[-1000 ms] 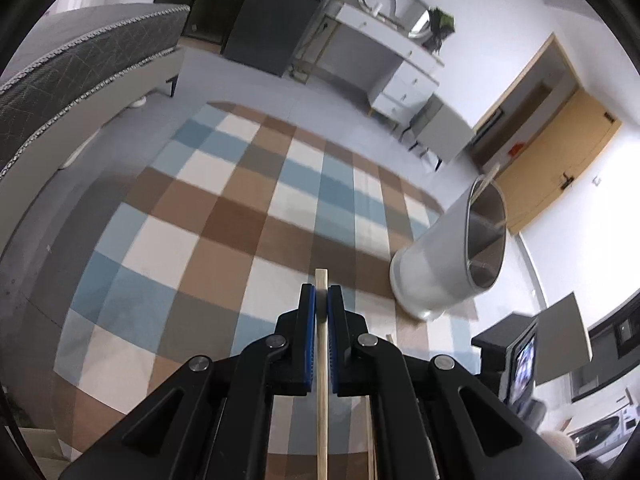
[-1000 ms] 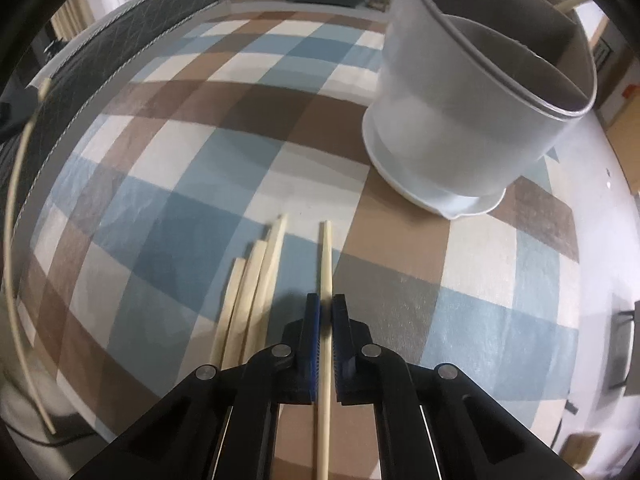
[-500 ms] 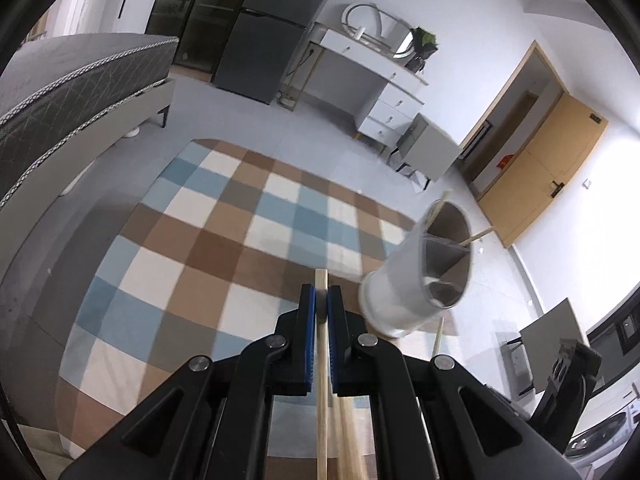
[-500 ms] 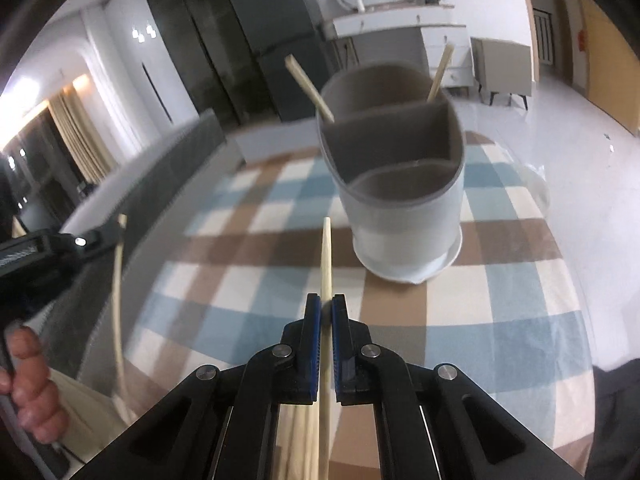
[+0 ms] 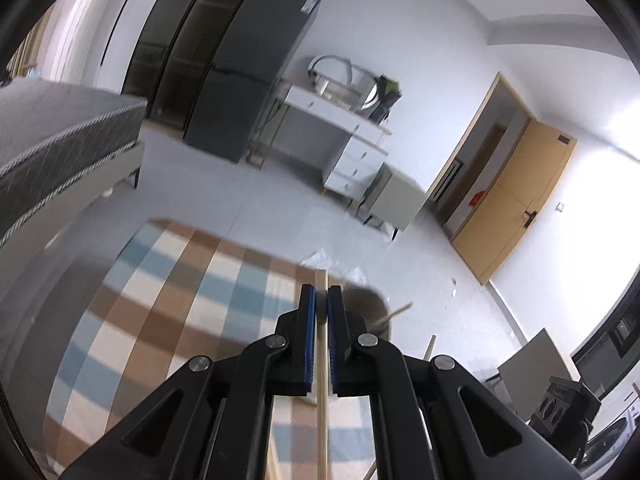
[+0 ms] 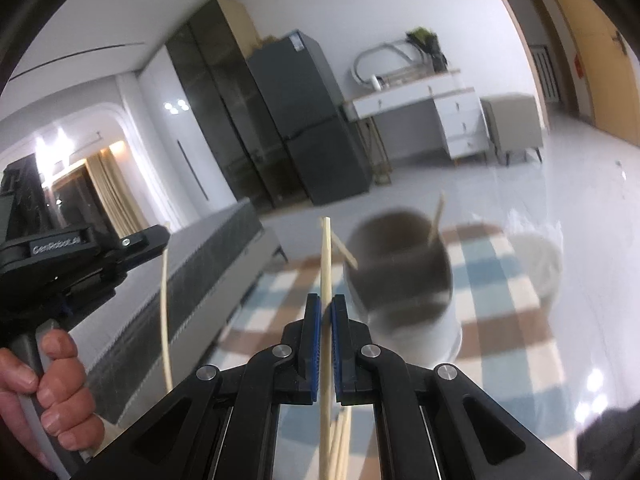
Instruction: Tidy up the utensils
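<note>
Two chopsticks are up in the air, one in each claw. My left claw [image 5: 321, 300] is clamped on a chopstick [image 5: 322, 380] that runs straight down between the blue pads [image 5: 307, 340], its blunt tip poking just past them. My right claw [image 6: 326, 308] is squeezed on its own chopstick [image 6: 326, 280], which sticks out well beyond the pads and tilts a touch left at the top.

From the right view, the holder [image 6: 404, 280] stands blurred on the checked surface [image 6: 500, 320], ahead and to the right of my stick's tip. It is grey inside, white outside, and I can see two sticks [image 6: 435, 220] leaning out of it, one to the left rim and one to the right. In the left view the holder [image 5: 366, 308] sits low, just right of the claw and partly behind it, with a stick angling off its right side.

More loose sticks [image 6: 342, 440] lie on the surface beneath my right claw, just beside the held one. At the left edge of the right view, my left hand [image 6: 44, 392] grips the handle of the other claw, and its chopstick hangs down bowed by the lens.

Beyond the surface: a bed [image 5: 60, 140], a dark fridge [image 5: 256, 76], a white desk [image 5: 344, 140].
</note>
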`<state>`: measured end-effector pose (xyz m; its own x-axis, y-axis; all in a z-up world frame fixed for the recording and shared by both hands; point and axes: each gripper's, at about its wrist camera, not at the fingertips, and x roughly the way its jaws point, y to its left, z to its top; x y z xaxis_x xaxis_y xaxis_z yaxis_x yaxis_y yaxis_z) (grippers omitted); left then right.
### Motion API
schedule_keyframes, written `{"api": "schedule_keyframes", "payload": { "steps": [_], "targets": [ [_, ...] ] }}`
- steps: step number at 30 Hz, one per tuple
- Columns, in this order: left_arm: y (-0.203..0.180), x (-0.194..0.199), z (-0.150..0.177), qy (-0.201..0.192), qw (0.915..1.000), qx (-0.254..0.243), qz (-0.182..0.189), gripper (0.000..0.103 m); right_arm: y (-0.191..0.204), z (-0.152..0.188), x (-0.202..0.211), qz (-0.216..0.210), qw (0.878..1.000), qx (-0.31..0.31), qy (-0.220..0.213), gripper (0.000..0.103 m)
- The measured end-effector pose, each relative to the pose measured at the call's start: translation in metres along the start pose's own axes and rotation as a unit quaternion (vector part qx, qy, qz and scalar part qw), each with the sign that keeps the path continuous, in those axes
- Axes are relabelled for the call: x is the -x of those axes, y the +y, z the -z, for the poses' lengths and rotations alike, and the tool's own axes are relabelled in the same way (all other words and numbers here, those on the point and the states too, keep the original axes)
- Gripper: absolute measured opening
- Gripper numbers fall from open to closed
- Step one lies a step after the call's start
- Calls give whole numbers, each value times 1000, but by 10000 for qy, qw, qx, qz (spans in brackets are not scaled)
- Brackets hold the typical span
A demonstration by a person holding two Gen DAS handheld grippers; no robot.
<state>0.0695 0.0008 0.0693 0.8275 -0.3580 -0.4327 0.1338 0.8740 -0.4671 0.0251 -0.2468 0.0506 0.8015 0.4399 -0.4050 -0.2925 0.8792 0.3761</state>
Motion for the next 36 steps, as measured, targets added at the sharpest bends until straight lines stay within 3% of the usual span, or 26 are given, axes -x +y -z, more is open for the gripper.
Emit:
{"api": "schedule_keyframes", "payload": {
  "steps": [10,18,27,36],
  "targets": [
    [-33,-36,-41,-550,9981,-151,224,1,-11,-83,5,-200,9955,440,-810,4],
    [-42,-84,-66,-990,9945,-297,148,1,-29,-126,-29,-66,9892,489,-1380,4],
    [-41,-136,-58,-1337,9887,-682,-46,1,-72,-123,-94,284,9857,-477,-1593,3],
    [-40,-143,-41,-1310,9870,-911,-170,1,-94,-98,-109,268,9894,-522,-1332,3]
  ]
}}
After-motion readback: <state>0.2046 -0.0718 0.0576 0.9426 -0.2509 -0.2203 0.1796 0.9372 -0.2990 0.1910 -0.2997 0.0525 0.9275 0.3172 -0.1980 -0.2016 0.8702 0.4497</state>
